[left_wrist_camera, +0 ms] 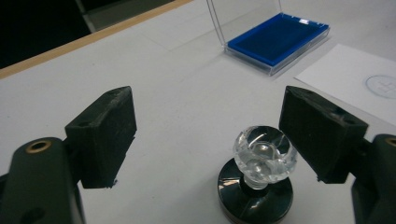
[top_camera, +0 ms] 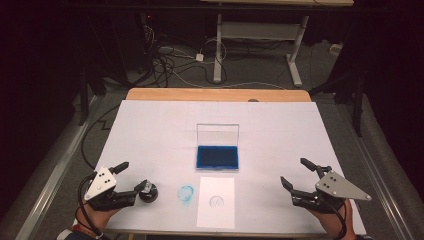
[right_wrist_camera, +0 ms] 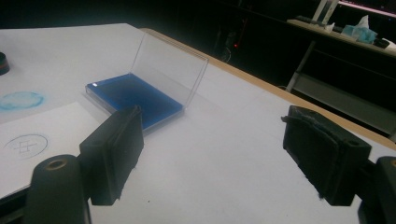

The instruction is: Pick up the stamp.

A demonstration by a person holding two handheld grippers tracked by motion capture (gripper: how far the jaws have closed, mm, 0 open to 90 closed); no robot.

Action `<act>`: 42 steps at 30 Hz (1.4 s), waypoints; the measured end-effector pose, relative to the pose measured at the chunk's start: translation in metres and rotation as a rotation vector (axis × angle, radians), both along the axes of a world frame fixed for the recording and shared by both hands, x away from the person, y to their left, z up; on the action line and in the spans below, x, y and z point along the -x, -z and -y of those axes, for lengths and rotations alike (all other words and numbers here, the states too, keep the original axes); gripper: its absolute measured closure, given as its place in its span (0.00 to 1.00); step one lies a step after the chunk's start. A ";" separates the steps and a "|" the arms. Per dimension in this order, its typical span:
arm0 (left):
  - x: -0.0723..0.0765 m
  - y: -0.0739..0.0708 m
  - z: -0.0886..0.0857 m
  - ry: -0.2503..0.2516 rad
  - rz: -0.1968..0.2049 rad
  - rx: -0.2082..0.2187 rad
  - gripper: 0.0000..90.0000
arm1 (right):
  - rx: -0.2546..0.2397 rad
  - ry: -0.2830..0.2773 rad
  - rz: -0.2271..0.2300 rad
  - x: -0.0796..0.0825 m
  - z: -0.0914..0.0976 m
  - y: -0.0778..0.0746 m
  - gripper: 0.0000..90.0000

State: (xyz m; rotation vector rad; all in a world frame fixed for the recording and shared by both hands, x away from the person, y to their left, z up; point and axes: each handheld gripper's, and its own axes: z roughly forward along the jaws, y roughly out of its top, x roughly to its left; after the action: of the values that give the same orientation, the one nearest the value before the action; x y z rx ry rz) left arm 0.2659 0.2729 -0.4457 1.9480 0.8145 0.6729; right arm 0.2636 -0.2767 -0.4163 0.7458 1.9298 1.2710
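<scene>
A stamp with a clear faceted knob (left_wrist_camera: 265, 154) on a round black base (left_wrist_camera: 254, 196) stands upright on the white table, at front left in the high view (top_camera: 149, 191). My left gripper (top_camera: 132, 175) (left_wrist_camera: 210, 135) is open; the knob is close beside its right jaw, and I cannot tell if they touch. A blue ink pad (top_camera: 217, 156) (right_wrist_camera: 135, 95) lies mid-table with its clear lid (top_camera: 217, 134) standing open. A white paper (top_camera: 216, 202) (right_wrist_camera: 42, 140) in front of it bears a faint round print (top_camera: 216, 201). My right gripper (top_camera: 295, 172) (right_wrist_camera: 212, 154) is open and holds nothing, at front right.
A smudged blue ring of ink (top_camera: 186, 193) (right_wrist_camera: 21, 100) marks the table between stamp and paper. The table's wooden far edge (top_camera: 215, 94) meets a dark floor with cables and a desk frame (top_camera: 257, 47). Bare white tabletop (top_camera: 280, 130) lies around the ink pad.
</scene>
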 end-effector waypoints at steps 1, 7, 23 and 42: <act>-0.001 -0.001 -0.001 0.004 0.001 0.006 0.20 | 0.005 -0.003 -0.002 0.000 0.000 0.000 0.22; -0.001 0.000 -0.004 -0.003 -0.017 0.001 0.20 | 0.025 -0.032 -0.015 0.000 -0.003 0.001 0.22; 0.007 -0.020 -0.015 0.036 -0.141 -0.098 0.21 | 0.091 -0.090 -0.105 -0.015 -0.018 0.011 0.23; -0.019 -0.019 0.022 0.136 -0.375 -0.238 0.26 | 0.143 -0.159 -0.139 -0.015 -0.026 0.018 0.29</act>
State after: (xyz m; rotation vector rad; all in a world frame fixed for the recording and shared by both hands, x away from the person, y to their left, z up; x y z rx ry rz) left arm 0.2850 0.2506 -0.4270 2.3661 0.8445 0.3365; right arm 0.2788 -0.2509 -0.4338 0.6328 2.2040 1.1850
